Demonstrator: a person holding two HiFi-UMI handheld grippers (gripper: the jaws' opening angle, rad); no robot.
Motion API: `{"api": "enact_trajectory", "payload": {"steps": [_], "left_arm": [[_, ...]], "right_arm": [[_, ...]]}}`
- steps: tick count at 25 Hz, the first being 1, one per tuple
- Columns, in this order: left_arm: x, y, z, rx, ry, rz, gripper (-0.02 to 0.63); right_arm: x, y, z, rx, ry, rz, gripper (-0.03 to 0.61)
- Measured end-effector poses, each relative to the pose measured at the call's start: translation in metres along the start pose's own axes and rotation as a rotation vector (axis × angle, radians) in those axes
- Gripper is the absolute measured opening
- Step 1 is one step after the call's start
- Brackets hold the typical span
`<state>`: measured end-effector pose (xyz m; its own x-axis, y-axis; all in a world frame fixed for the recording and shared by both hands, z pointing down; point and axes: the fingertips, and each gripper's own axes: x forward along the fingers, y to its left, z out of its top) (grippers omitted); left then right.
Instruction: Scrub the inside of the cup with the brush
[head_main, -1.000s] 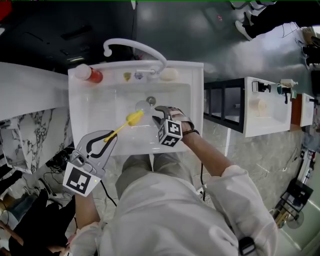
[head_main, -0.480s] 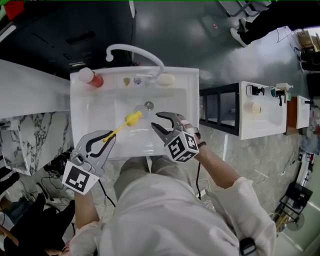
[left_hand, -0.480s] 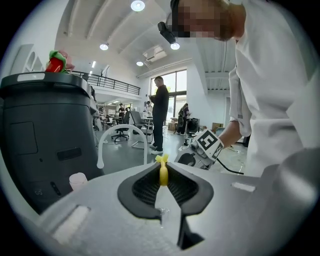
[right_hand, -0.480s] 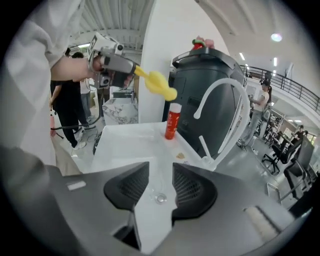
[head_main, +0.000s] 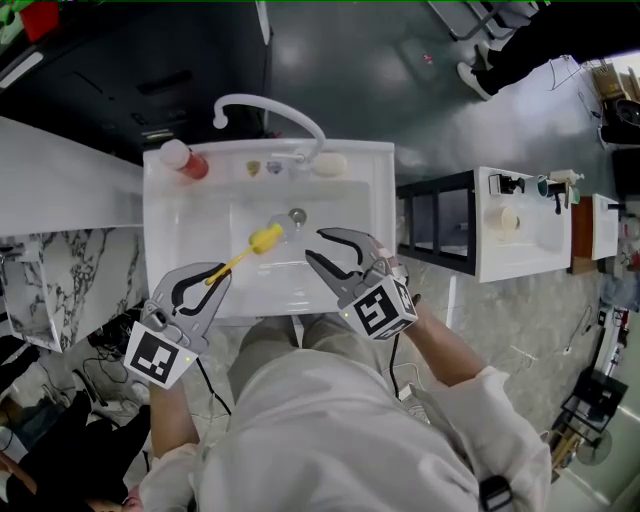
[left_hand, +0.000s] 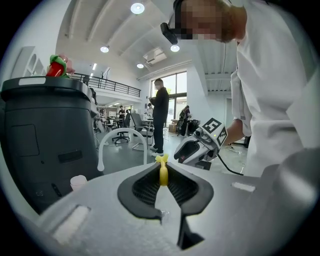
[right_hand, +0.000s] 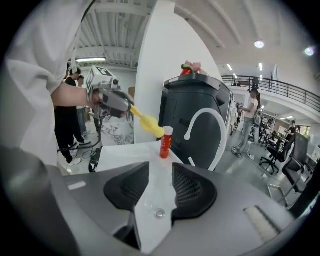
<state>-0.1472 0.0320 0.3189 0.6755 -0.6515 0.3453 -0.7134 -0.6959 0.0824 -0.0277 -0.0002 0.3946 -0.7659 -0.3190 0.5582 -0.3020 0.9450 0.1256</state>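
A yellow brush (head_main: 265, 238) reaches over the white sink (head_main: 170, 215), and my left gripper (head_main: 216, 273) is shut on its thin handle. In the left gripper view the handle (left_hand: 163, 172) stands clamped between the two pads. A clear cup (head_main: 283, 227) shows faintly in the basin beside the brush head, near the drain (head_main: 297, 215). My right gripper (head_main: 315, 245) hangs open above the basin's near right part, with nothing between its jaws. In the right gripper view the gap between the pads (right_hand: 192, 187) shows only the basin floor and drain (right_hand: 159, 213); the cup is not seen there.
A white curved faucet (head_main: 270, 105) arches over the back of the sink. A red bottle (head_main: 185, 155) with a white cap lies on the back left rim. A black cabinet (head_main: 440, 215) stands to the right, a marble slab (head_main: 60, 270) to the left.
My right gripper has risen out of the basin, away from the cup, and come toward the near rim, still open. The left gripper and the brush have hardly moved.
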Motion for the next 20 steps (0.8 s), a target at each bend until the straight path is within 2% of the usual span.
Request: {"api": "enact_trajectory", "payload": {"steps": [4, 8, 20], "left_arm": [[-0.001, 0.000, 0.002, -0.008, -0.007, 0.006, 0.041], [-0.003, 0.000, 0.008, -0.016, -0.030, 0.009, 0.041], [-0.007, 0.002, 0.017, -0.012, -0.053, 0.021, 0.041]], "right_arm": [[-0.017, -0.005, 0.029, 0.050, -0.055, -0.004, 0.147], [-0.031, -0.011, 0.051, 0.026, -0.125, -0.009, 0.147], [-0.053, -0.018, 0.066, 0.069, -0.199, -0.025, 0.147]]}}
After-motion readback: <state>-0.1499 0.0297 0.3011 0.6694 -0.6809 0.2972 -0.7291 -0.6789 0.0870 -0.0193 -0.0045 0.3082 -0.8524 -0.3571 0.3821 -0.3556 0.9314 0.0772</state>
